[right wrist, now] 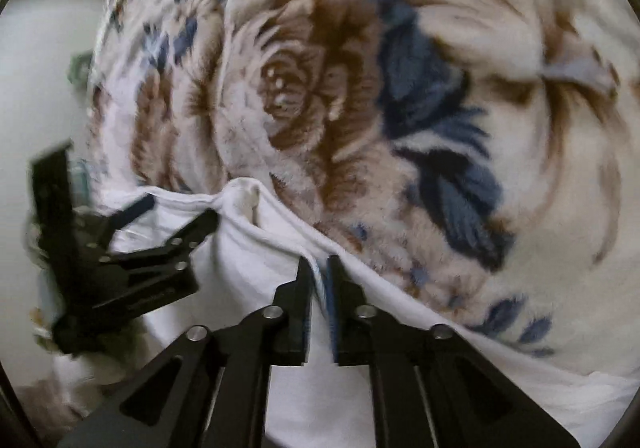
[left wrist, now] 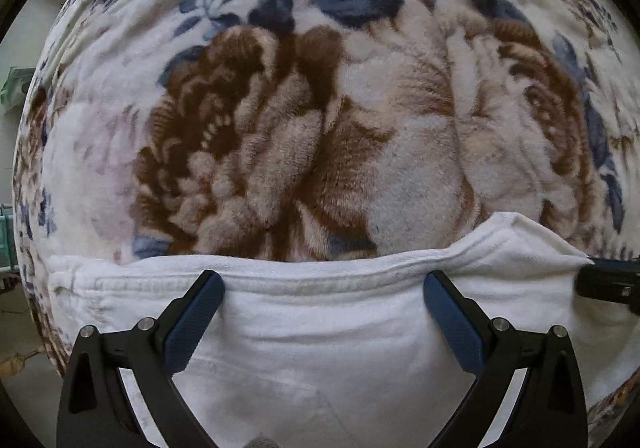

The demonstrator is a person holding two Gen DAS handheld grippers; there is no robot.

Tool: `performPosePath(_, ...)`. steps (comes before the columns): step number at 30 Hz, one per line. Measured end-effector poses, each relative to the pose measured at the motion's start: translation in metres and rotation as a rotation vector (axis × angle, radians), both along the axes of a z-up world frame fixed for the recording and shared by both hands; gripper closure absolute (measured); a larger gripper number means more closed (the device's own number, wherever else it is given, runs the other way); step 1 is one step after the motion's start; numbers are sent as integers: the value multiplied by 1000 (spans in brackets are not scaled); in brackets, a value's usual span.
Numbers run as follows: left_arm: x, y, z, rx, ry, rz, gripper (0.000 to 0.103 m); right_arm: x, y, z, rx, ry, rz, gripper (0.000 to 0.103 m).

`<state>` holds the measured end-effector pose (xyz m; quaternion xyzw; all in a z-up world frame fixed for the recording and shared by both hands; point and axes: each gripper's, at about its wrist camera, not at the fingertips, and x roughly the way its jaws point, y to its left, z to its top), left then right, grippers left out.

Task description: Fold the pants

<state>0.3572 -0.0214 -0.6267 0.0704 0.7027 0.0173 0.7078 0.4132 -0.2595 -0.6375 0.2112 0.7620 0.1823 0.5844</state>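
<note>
**Hem pinched right, left jaws spread over the cloth**

The white pants (left wrist: 320, 328) lie on a floral blanket (left wrist: 280, 108), their seamed edge running across the bottom of the left view, the rest spread toward the cameras. The left gripper (left wrist: 322, 280) points straight down over that edge with its jaws wide apart; the pads do not pinch anything, so it seems poised to take a fresh hold along the hem. The right gripper (right wrist: 320, 268) stands narrow, its jaws nearly together with a strip of cloth between them at the pants' edge; whether the pads truly press it, I cannot tell. The left view shows it at the pants' corner (left wrist: 576, 260), where the fabric rises in a small peak, which suggests a hold. Gripping both ends of one edge would let the cloth be carried over evenly.
</note>
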Motion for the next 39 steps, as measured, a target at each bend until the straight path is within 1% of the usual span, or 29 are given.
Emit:
performPosePath(1,0,-1,4,-8,-6,2,0,-1,-7,7,2,-6,-6,70)
performPosePath(3,0,-5,9,-30,-8,5,0,-5,-19,23,-48,-52,31,47)
performPosePath(4,5,-7,8,-44,-7,7,0,-10,-25,30,-81,-62,75,45)
performPosePath(5,7,-13,6,-56,-7,7,0,-17,-31,34,-84,-54,110,45)
performPosePath(7,16,-34,0,-34,-18,-9,0,-26,-40,32,-83,-32,165,46)
performPosePath(8,19,-44,-7,-6,-24,-24,0,-30,-43,31,-118,-44,192,57)
performPosePath(9,22,-51,-11,5,-23,-29,0,-34,-43,28,-170,-54,218,86)
performPosePath(10,24,-53,-15,5,-23,-27,0,-36,-44,26,-182,-49,224,93)
performPosePath(11,25,-54,-18,1,-23,-22,0,-36,-45,23,-202,-52,216,94)
performPosePath(12,25,-54,-20,-8,-26,-20,0,-35,-47,25,-222,-80,189,95)
performPosePath(14,24,-51,-20,-39,-33,-8,0,-34,-49,28,-262,-120,166,96)
performPosePath(15,22,-44,-20,-53,-33,1,0,-34,-50,27,-279,-125,138,96)
performPosePath(17,21,-35,-20,-84,-26,24,0,-33,-50,17,-291,-109,84,96)
performPosePath(19,20,-33,-15,-98,-26,37,0,-35,-52,5,-288,-65,21,96)
performPosePath(22,14,-23,7,-111,-44,53,0,-37,-62,11,-256,-48,-75,86)
performPosePath(23,11,-23,18,-114,-57,58,0,-40,-68,16,-235,-48,-111,64)
performPosePath(24,3,-22,28,-120,-64,66,0,-45,-79,26,-207,-67,-168,37)
performPosePath(25,-2,-23,36,-128,-70,78,0,-52,-86,35,-188,-94,-213,29)
performPosePath(26,-12,-22,43,-134,-75,91,0,-63,-96,47,-169,-129,-271,27)
performPosePath(27,-25,-21,49,-133,-77,106,0,-73,-106,53,-158,-138,-296,27)
performPosePath(28,-37,-19,54,-128,-77,120,0,-85,-114,61,-148,-134,-327,27)
performPosePath(30,-66,-11,60,-94,-69,158,0,-112,-127,72,-161,-123,-370,27)
performPosePath(32,-97,12,63,-76,-45,241,0,-139,-125,78,-184,-103,-388,27)
performPosePath(34,-120,41,63,-50,-29,326,0,-170,-107,81,-219,-79,-372,27)
performPosePath(36,-138,75,64,-15,-9,402,0,-188,-86,79,-217,-42,-317,27)
performPosePath(38,-152,111,65,-37,-7,489,2,-198,-66,77,-201,-11,-303,27)
performPosePath(39,-157,128,66,-60,-13,533,5,-204,-54,74,-180,3,-299,27)
